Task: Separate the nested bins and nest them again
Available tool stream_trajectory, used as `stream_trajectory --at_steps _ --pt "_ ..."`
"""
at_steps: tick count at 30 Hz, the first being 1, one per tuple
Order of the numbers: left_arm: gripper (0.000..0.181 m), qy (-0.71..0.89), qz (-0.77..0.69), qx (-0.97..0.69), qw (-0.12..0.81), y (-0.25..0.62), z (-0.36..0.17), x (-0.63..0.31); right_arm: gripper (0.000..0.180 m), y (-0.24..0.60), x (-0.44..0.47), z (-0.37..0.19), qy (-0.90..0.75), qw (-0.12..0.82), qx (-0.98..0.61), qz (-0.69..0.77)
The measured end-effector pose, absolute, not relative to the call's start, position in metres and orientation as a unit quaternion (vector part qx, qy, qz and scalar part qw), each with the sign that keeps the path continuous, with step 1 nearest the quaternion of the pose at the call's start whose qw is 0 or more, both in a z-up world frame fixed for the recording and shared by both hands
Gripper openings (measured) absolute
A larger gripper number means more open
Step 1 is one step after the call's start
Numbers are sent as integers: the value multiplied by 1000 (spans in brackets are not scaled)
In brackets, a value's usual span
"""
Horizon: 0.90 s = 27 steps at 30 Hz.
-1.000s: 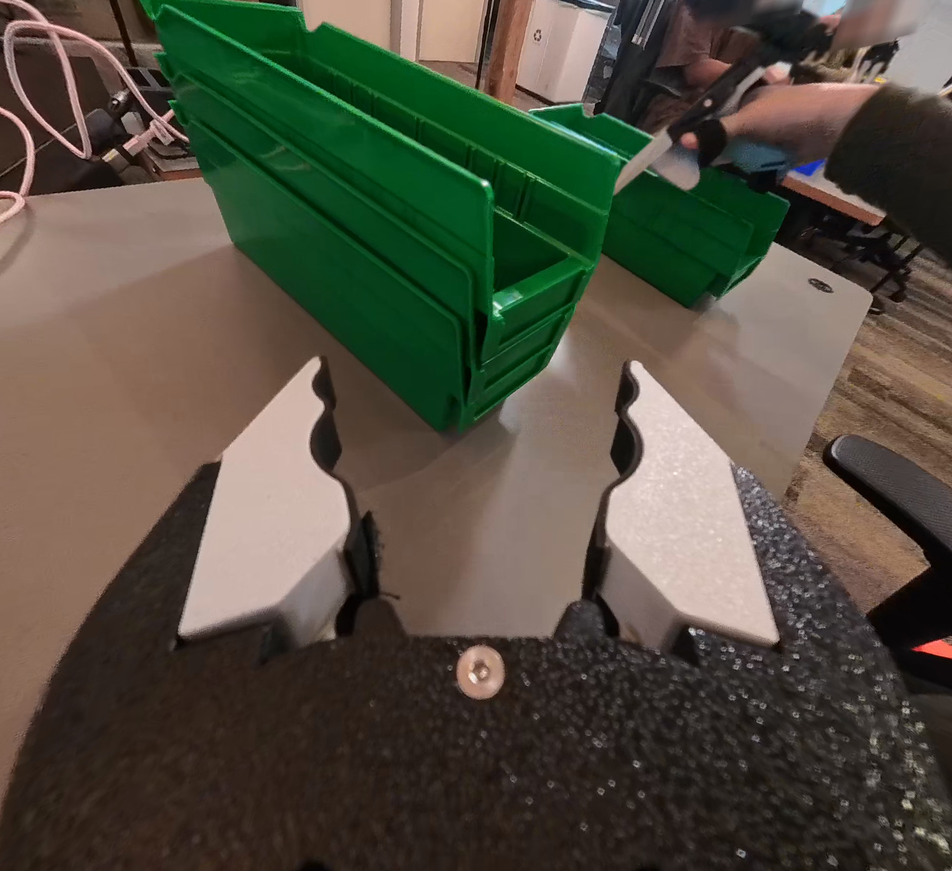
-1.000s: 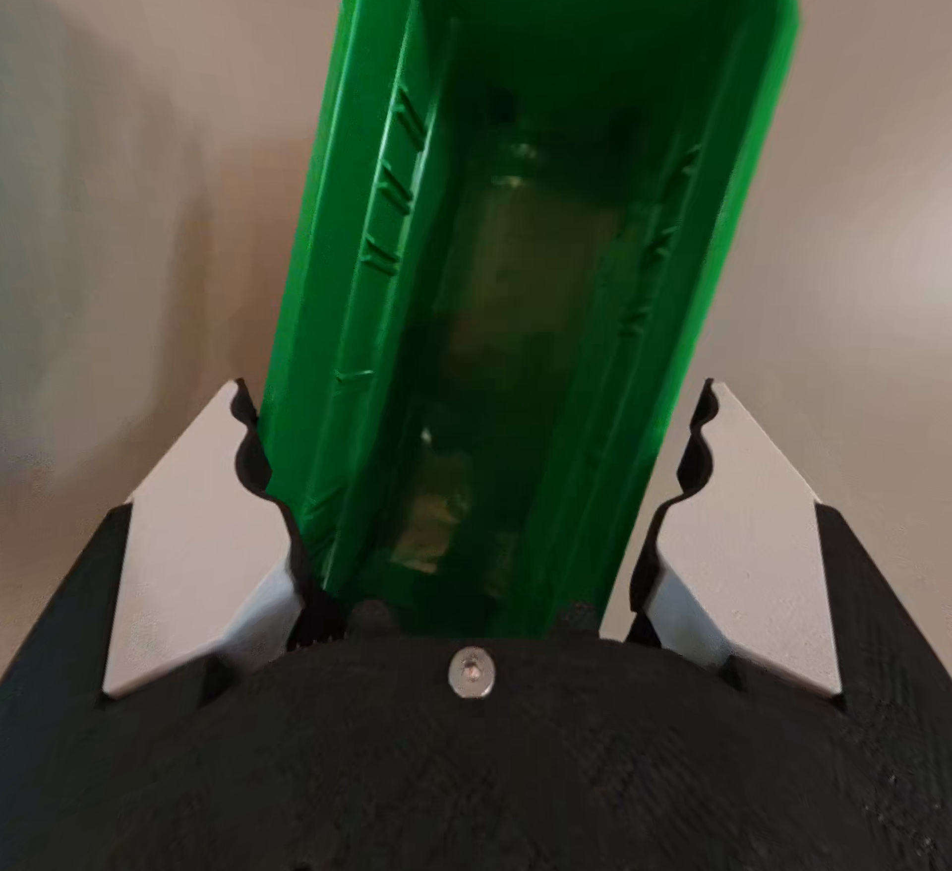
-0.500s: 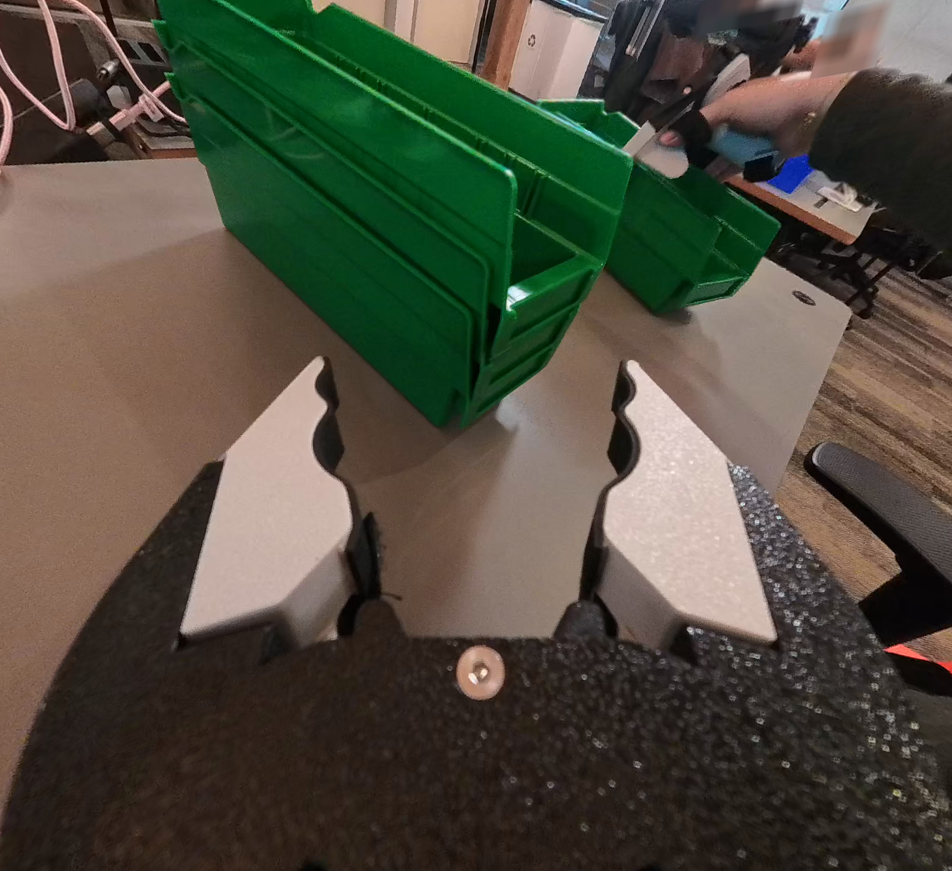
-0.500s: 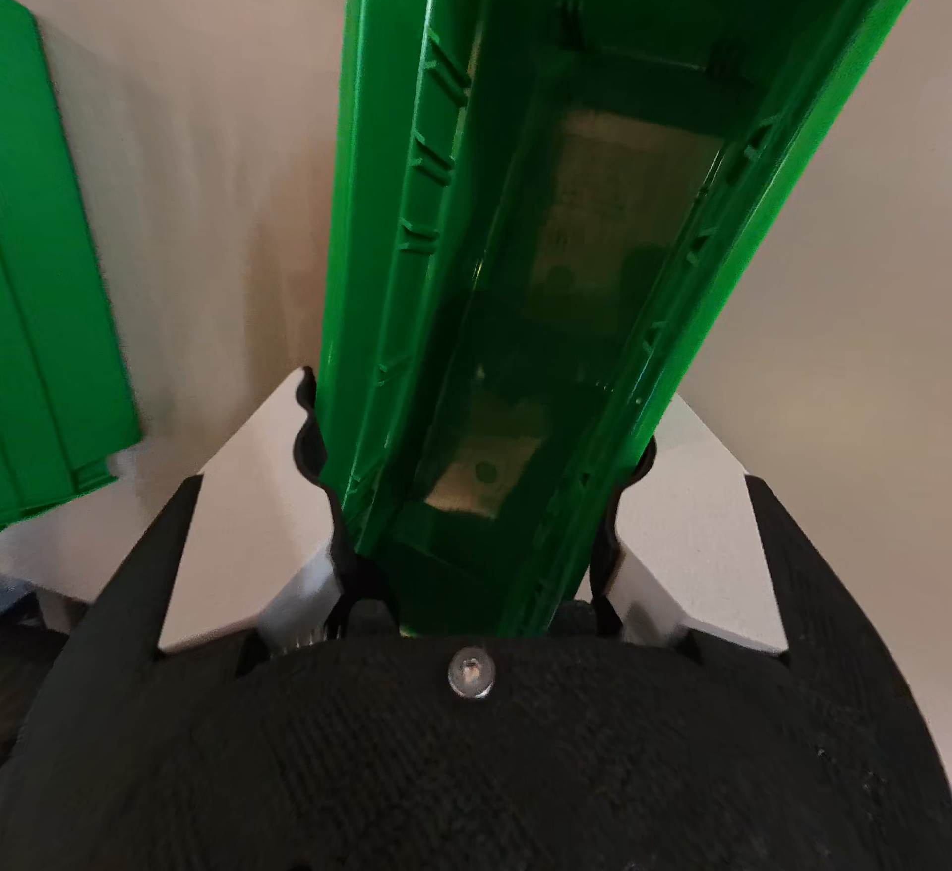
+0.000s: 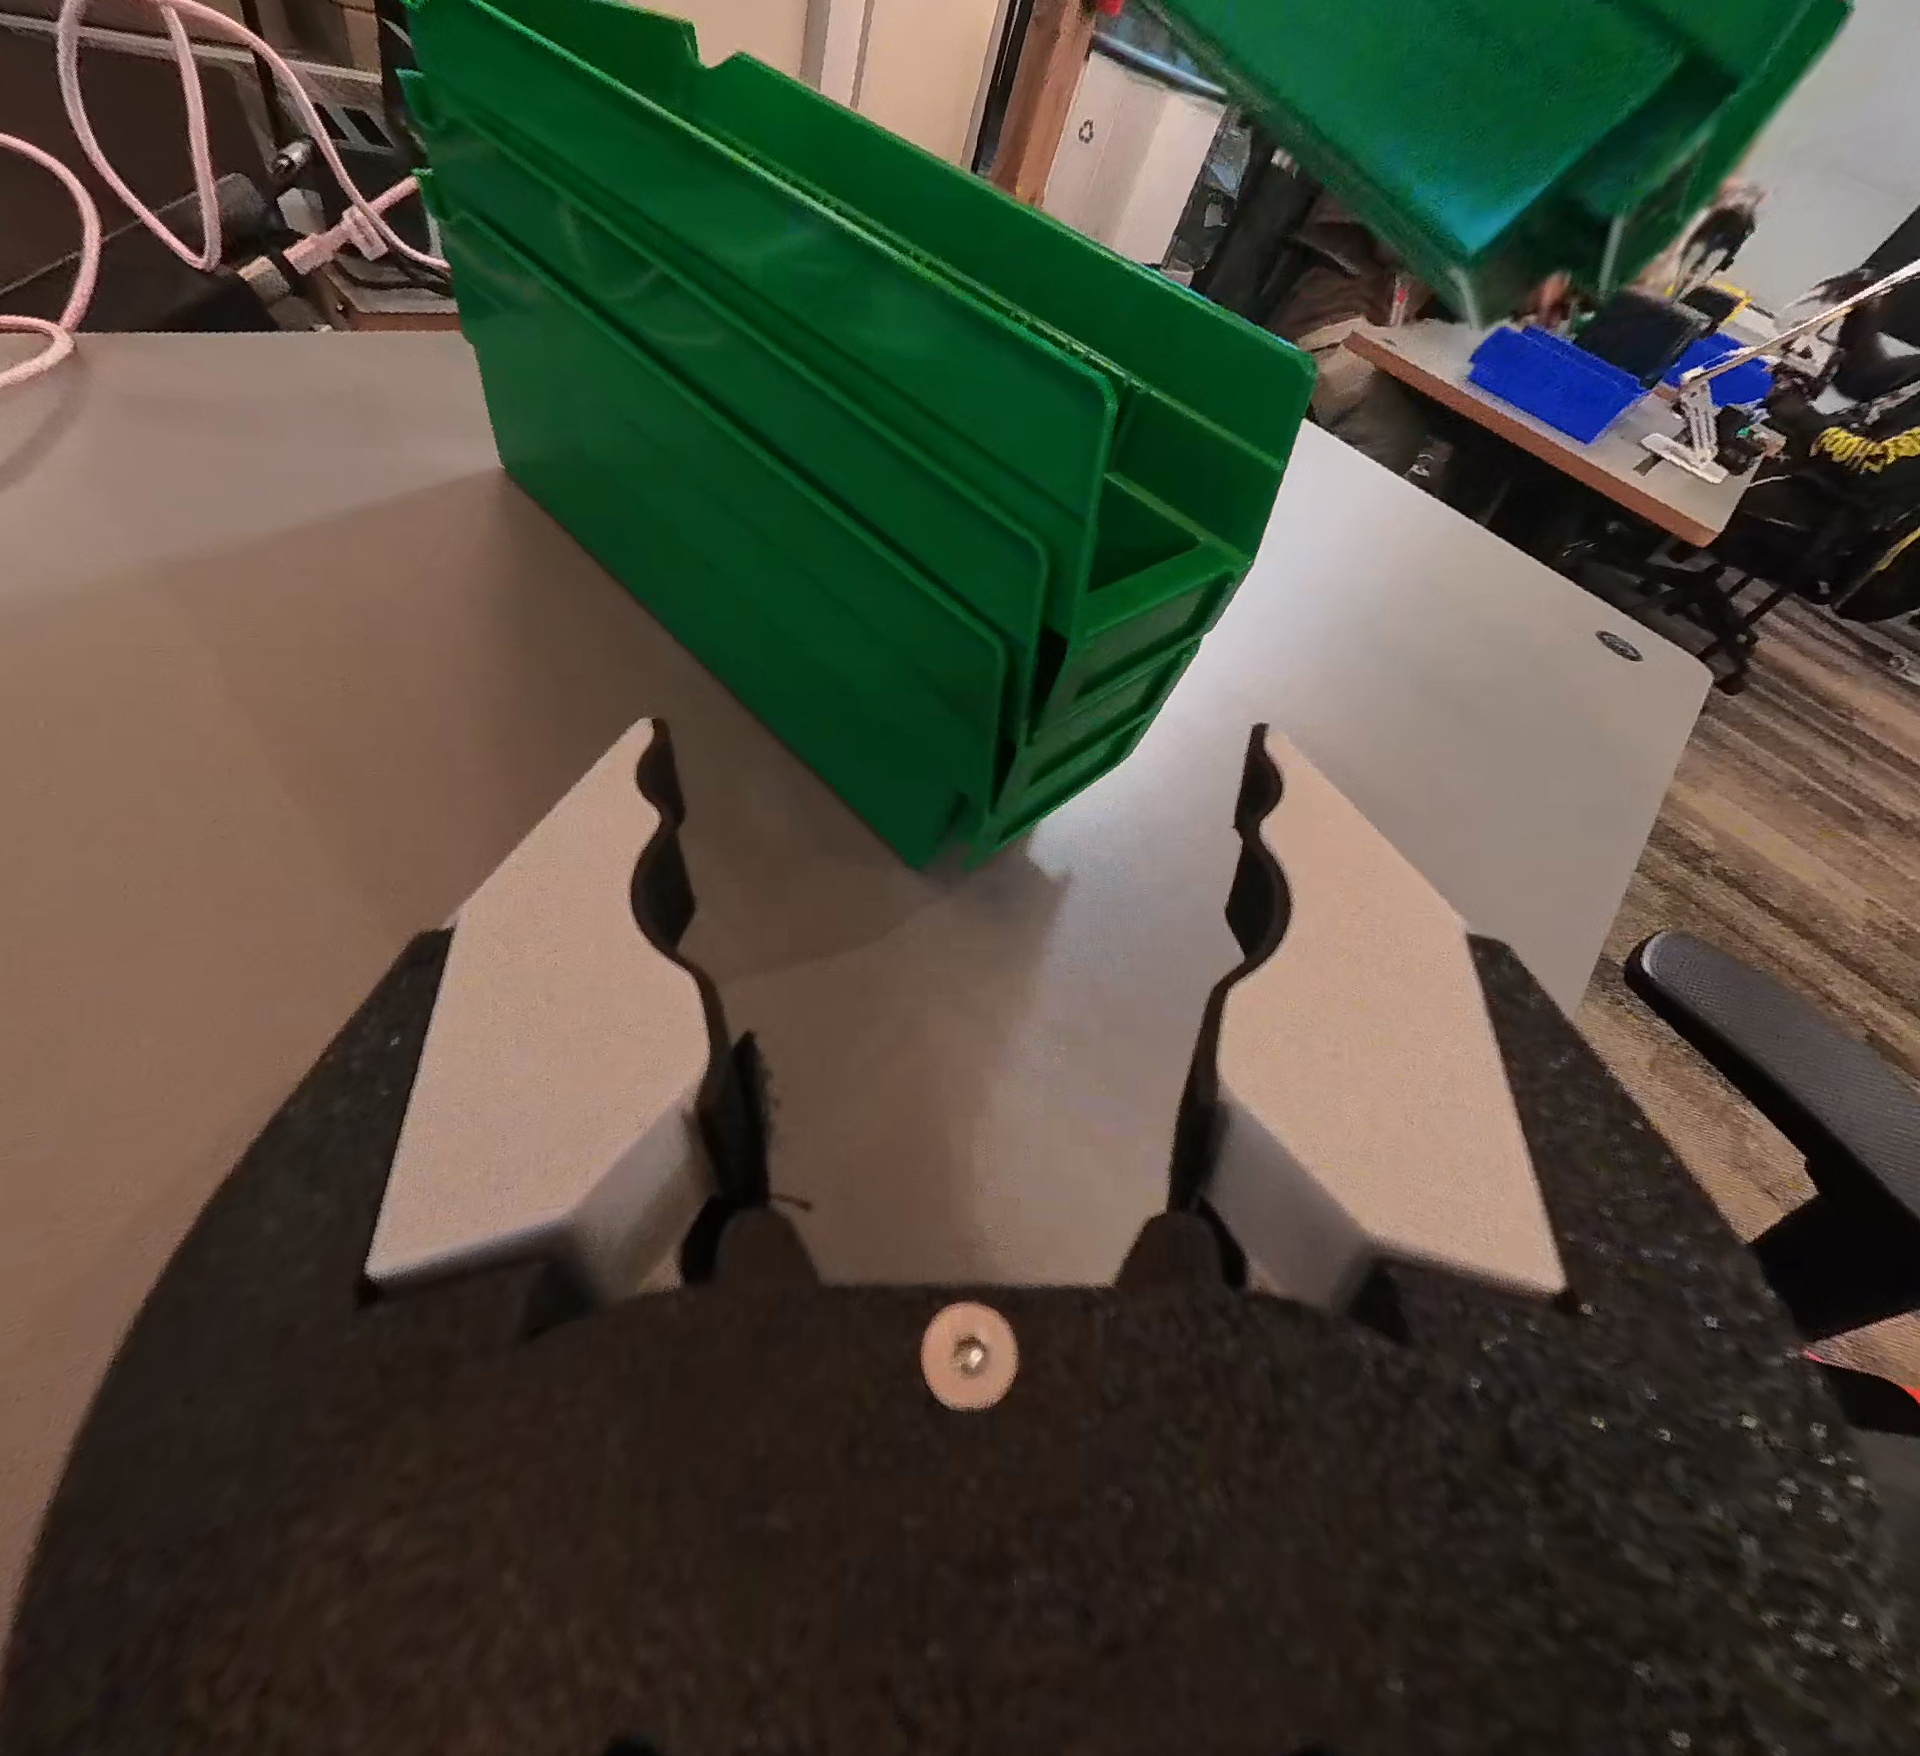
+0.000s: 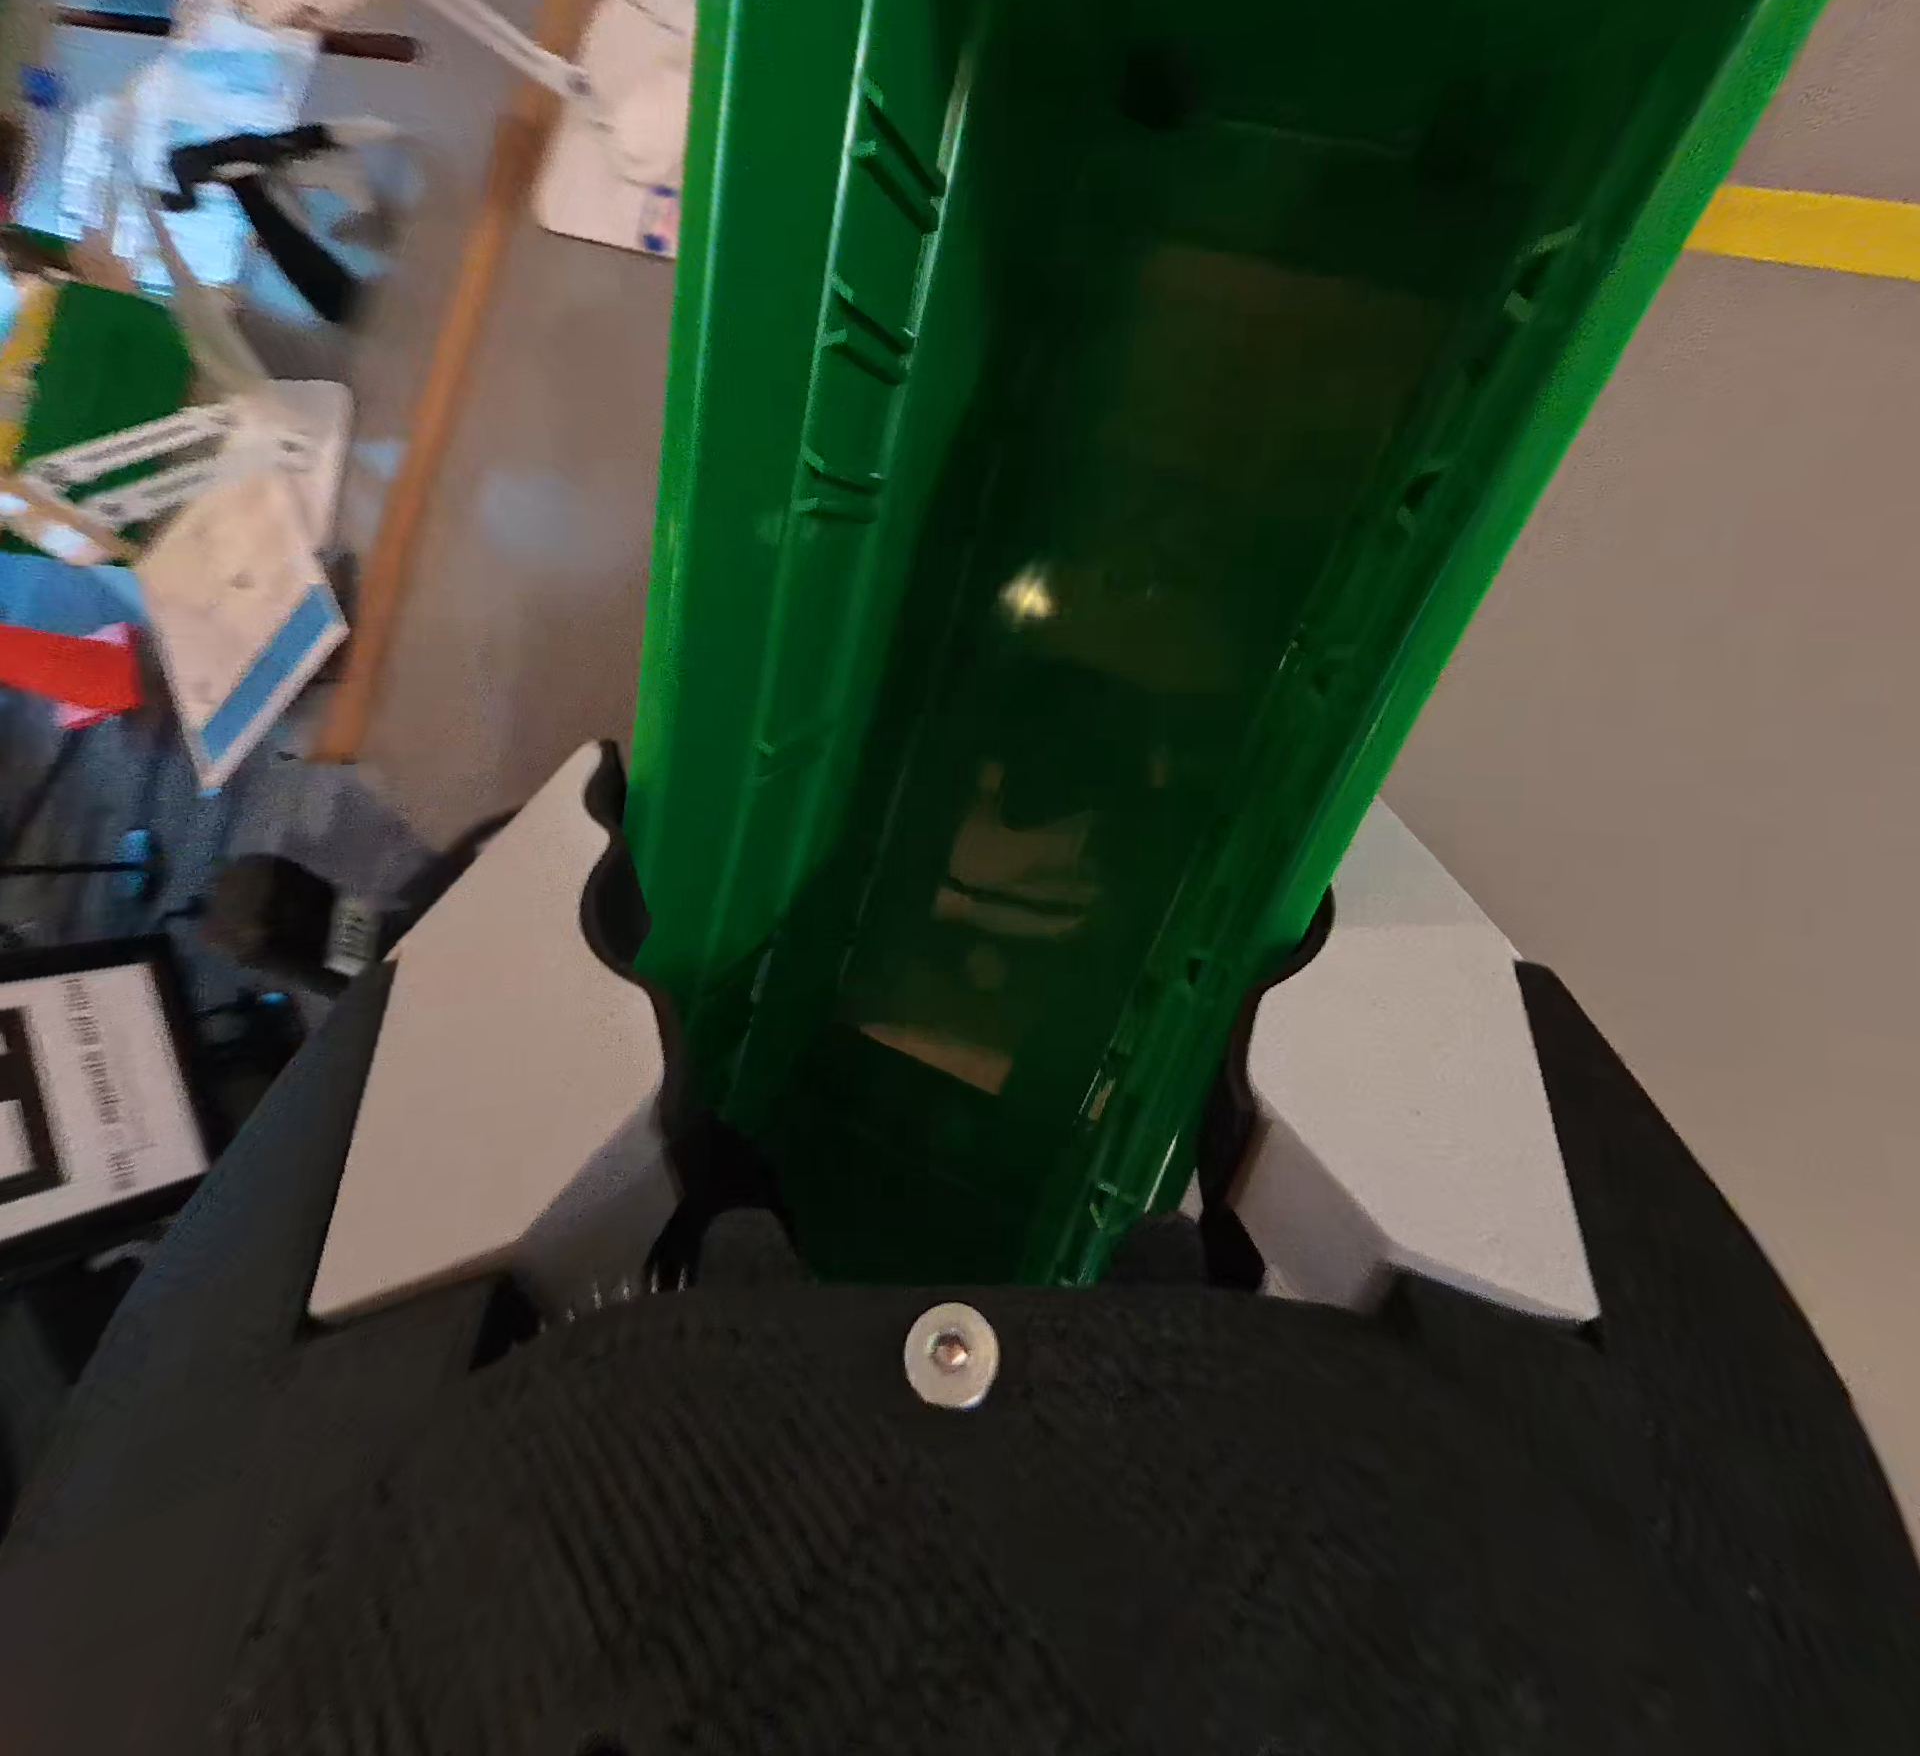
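The stack of nested green bins (image 5: 790, 501) stands on the grey desk (image 5: 260, 626), and everything else is placed from it. Its long axis runs from the near right, where the short open-fronted ends step down one below another, away to the far left, where the tall back walls rise; the long side walls face the left hand-held gripper (image 5: 956, 833). That gripper hangs low over the desk just short of the stack's near corner, its two grey fingers (image 5: 561, 1010) well apart with bare desk between them, touching nothing. Above and to the right of the stack, clear of the desk, hangs a single green bin (image 5: 1455, 13), blurred, seen from its underside and tilted with its lower end toward the right. In the right wrist view this lifted bin (image 6: 1195, 459) runs lengthwise straight away from the right hand-held gripper (image 6: 966, 885), open side toward the camera, its near end clamped between the fingers, which press on both long walls. To the right of the stack the desk lies bare up to its right edge (image 5: 1662, 771), beyond which are wood flooring and a black chair arm (image 5: 1787, 1072). Left of the stack the desk is also bare, and a pink cable (image 5: 135, 137) loops behind its far left end.
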<state>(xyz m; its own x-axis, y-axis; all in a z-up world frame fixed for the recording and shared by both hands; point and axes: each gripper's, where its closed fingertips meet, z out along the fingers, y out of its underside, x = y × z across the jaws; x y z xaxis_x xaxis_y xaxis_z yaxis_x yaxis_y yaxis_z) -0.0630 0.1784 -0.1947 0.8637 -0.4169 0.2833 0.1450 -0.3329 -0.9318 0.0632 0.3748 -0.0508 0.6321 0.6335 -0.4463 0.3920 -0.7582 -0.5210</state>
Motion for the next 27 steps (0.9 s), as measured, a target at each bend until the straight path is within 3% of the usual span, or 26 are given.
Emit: stream_trajectory --at_steps 1,9,17,19,22,27 --pt "105 88 -246 -778 572 178 -194 -63 124 370 45 -46 -290 185 -879 330" --pt "106 91 -252 -775 572 175 -193 -62 126 347 -34 -82 -286 122 -893 325" --pt "106 94 -253 -767 582 171 -183 -62 130 347 -58 -123 -307 121 -913 242" --pt "106 93 -254 -766 583 171 -182 -64 137 350 -60 -131 -319 132 -913 217" --pt "106 91 -254 -766 584 170 -181 -66 160 356 -66 -134 -329 160 -905 216" --pt "109 82 -257 -767 582 171 -184 -70 160 356 -71 -114 -338 209 -883 252"
